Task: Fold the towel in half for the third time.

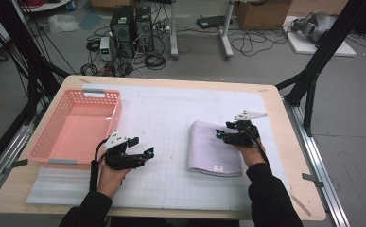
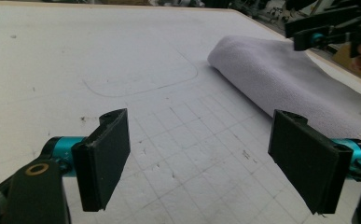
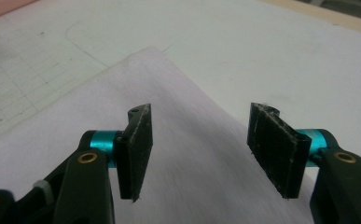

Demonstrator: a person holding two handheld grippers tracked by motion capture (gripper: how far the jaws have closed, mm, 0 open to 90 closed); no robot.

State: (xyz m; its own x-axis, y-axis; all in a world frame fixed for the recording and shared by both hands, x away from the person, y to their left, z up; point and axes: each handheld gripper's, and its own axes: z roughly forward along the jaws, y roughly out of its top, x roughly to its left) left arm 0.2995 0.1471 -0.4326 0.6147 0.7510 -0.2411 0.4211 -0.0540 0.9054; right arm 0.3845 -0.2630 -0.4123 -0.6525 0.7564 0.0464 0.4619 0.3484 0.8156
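Your folded towel [image 1: 214, 147] lies flat on the white mat [image 1: 171, 118] of the counter [image 1: 284, 142], to the right of the pink basket [image 1: 76, 127]. Your right tongs [image 3: 199, 140] hang just over its right side, spread wide and holding nothing, likely ready to pinch it. Your left tongs [image 2: 206, 158] wait wide too, over bare mat beside the towel, empty.
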